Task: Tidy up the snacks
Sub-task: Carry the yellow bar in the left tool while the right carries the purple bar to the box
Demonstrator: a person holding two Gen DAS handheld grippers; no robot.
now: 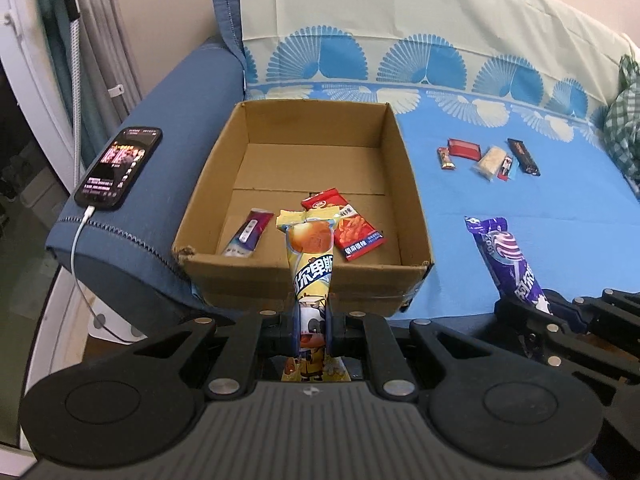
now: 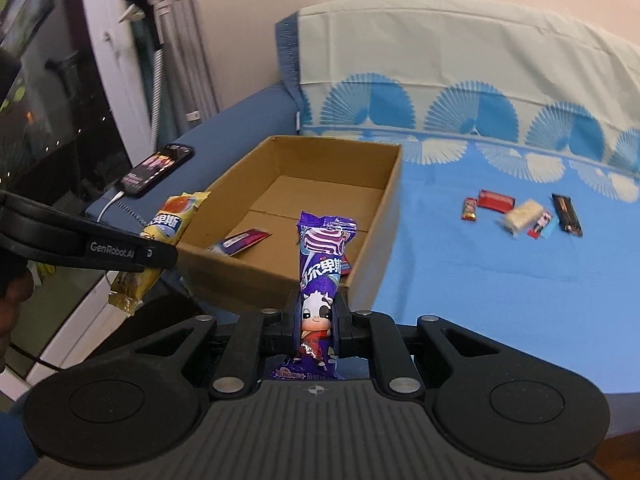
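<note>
Left fingers (image 1: pixel 311 326) pinching yellow pack (image 1: pixel 311 258), right fingers (image 2: pixel 316 326) pinching purple pack (image 2: pixel 322 260), box (image 1: pixel 408 168) at 12 o'clock.

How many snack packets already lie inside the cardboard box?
2: a purple-white packet near the front left corner and a red packet near the front middle of the box. The held yellow packet may hide more.

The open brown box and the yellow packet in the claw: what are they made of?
Box: looks like plain corrugated cardboard with a matte brown finish; the floor flaps meet at a seam, and one near corner is frayed.

Yellow packet: seemingly thin plastic film, glossy and printed; it catches the light, has a crimped flat end, and pinches narrow where the left claw grips it.
</note>
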